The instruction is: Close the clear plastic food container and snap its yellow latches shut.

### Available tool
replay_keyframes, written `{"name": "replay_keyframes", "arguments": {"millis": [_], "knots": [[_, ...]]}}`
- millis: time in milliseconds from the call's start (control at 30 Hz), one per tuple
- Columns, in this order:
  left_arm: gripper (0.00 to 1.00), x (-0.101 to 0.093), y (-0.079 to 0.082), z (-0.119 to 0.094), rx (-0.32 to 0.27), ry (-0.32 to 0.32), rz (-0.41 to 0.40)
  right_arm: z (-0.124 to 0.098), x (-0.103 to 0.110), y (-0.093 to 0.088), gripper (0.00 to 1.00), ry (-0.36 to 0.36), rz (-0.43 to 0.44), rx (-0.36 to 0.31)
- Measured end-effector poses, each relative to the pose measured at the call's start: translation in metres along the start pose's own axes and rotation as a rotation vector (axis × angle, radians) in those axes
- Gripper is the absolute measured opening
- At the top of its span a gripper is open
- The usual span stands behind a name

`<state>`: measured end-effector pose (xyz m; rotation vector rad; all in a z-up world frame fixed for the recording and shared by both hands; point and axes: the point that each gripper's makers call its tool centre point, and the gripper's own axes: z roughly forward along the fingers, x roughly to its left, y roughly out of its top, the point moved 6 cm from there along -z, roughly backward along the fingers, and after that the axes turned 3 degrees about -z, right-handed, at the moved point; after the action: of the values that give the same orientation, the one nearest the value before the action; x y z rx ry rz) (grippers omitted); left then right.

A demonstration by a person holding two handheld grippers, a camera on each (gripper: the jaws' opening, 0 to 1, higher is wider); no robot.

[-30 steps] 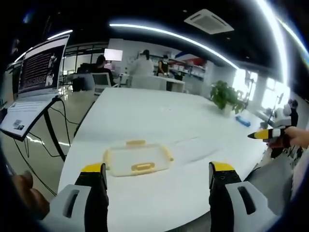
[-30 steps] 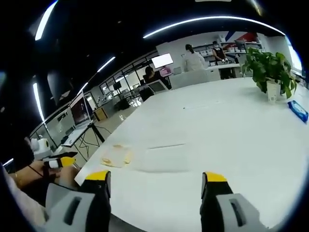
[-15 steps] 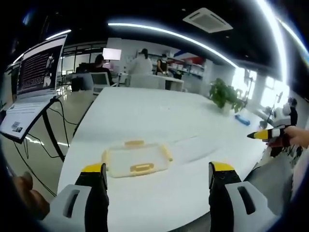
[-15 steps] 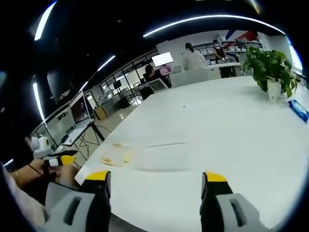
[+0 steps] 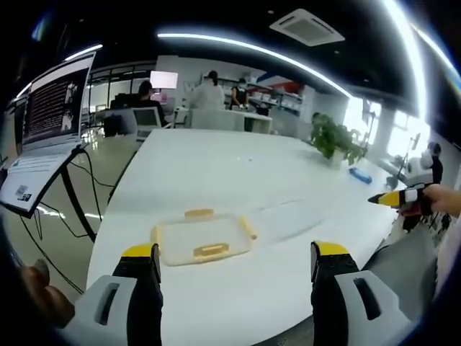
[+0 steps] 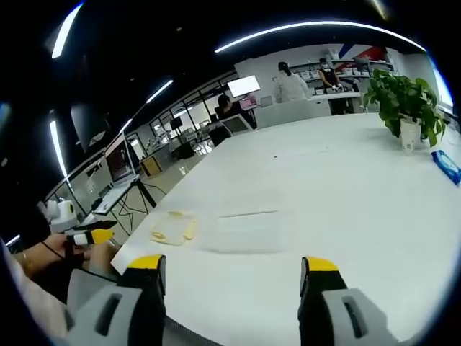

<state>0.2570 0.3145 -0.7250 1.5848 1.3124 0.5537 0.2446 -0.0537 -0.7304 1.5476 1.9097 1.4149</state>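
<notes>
A long white table [image 5: 216, 173] runs through an open office, with a potted green plant [image 6: 403, 108] standing near its far end and a flat blue packet [image 6: 446, 164] lying just beside the pot. Off the table's side, an open laptop [image 5: 50, 115] with a lit screen sits on a thin black stand [image 5: 78, 194], cables trailing to the glossy floor. People [image 5: 209, 92] sit and stand at desks with monitors [image 5: 164, 79] in the background, under curved ceiling light strips [image 5: 245, 49] and a square ceiling air vent [image 5: 306, 26].
</notes>
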Motion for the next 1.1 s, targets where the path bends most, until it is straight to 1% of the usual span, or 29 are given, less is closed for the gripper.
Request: {"name": "replay_keyframes", "arguments": {"millis": [267, 567, 867, 1000, 1100], "knots": [[0.85, 0.005, -0.001, 0.004, 0.02, -0.004, 0.017, 0.006, 0.002, 0.003, 0.76, 0.011, -0.019, 0.013], [0.85, 0.017, -0.002, 0.013, 0.077, -0.012, 0.084, 0.019, 0.005, 0.011, 0.76, 0.046, -0.093, 0.048], [0.84, 0.035, 0.001, 0.025, 0.159, -0.032, 0.193, 0.042, 0.016, 0.028, 0.76, 0.111, -0.18, 0.075], [0.84, 0.043, -0.004, 0.031, 0.208, -0.035, 0.22, 0.054, 0.021, 0.034, 0.76, 0.143, -0.232, 0.098], [0.84, 0.048, -0.003, 0.035, 0.217, -0.031, 0.224, 0.06, 0.022, 0.039, 0.76, 0.152, -0.265, 0.108]]}}
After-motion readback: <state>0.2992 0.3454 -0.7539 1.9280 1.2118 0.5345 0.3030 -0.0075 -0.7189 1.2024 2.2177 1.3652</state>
